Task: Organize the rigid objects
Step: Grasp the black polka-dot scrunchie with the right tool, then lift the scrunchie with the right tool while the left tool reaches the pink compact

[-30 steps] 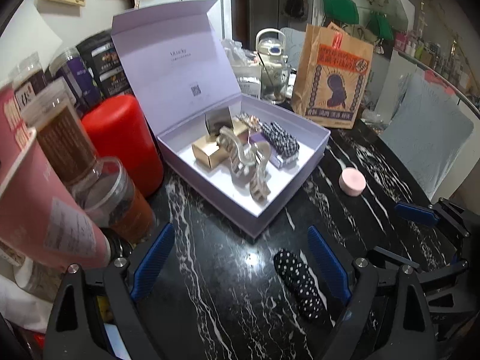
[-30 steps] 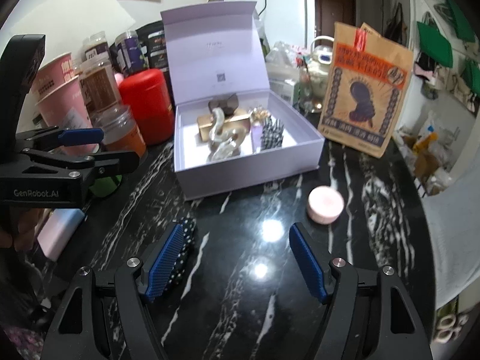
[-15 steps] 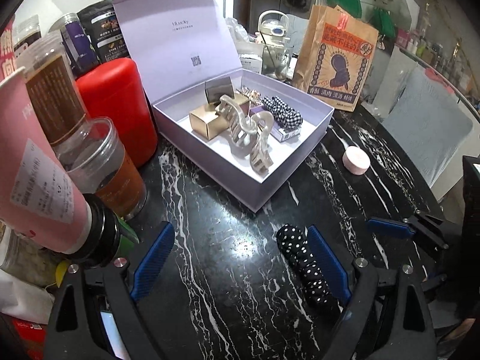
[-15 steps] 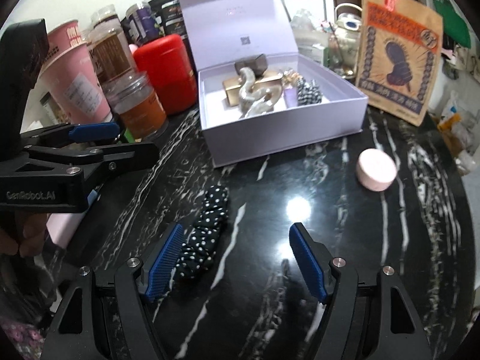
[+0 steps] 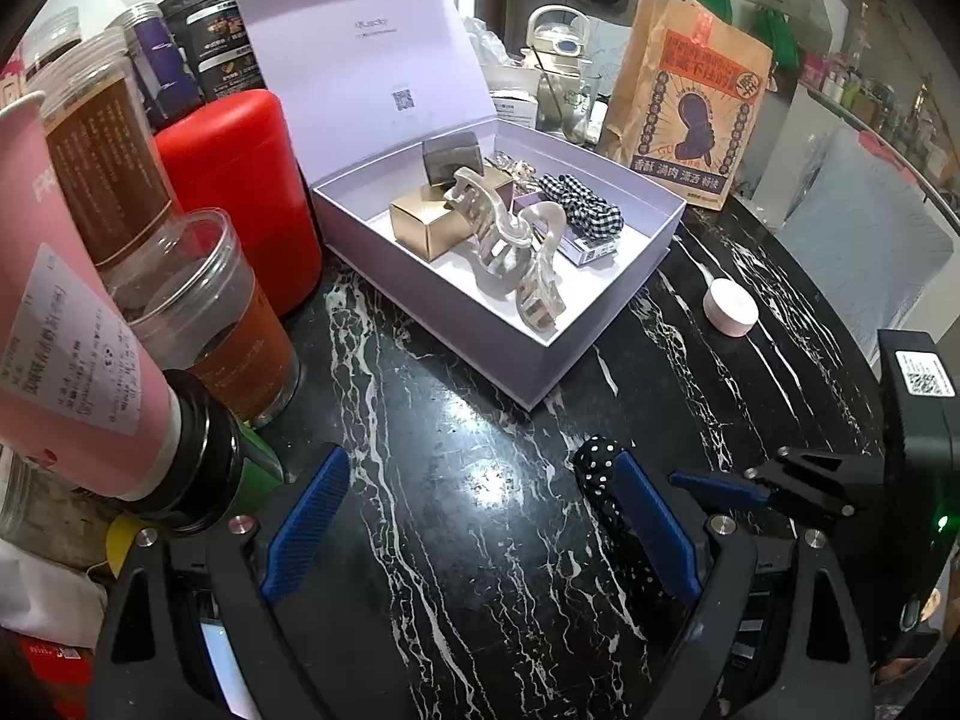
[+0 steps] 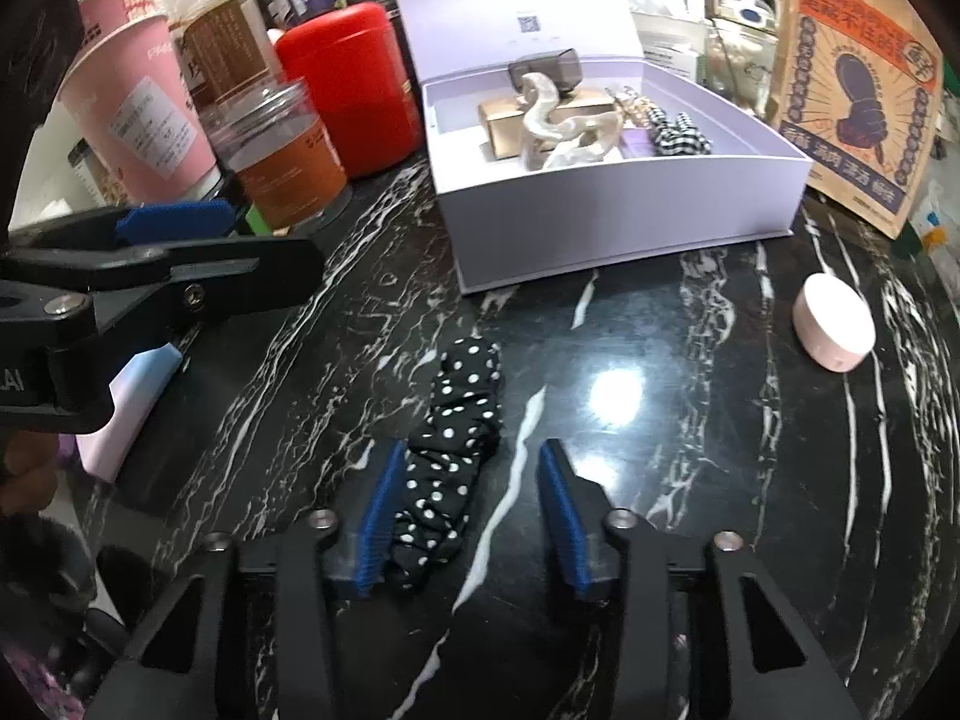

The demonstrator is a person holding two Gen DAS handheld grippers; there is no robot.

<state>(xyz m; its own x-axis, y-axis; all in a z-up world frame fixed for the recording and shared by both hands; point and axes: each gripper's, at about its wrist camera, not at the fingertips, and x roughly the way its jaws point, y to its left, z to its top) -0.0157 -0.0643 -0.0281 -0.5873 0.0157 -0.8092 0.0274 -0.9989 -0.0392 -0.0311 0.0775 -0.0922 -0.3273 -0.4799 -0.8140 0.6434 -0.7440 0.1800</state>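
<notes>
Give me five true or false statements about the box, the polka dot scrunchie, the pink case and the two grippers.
1. The lilac box stands open. True.
2. The polka dot scrunchie lies inside the box. False: it lies on the marble table.
3. The right hand-held gripper is open, with the scrunchie's near end between its fingers. True.
4. The pink round case sits in the box. False: it sits on the table, right of the box.
5. The left hand-held gripper is shut on a hair claw. False: it is open and holds nothing.
</notes>
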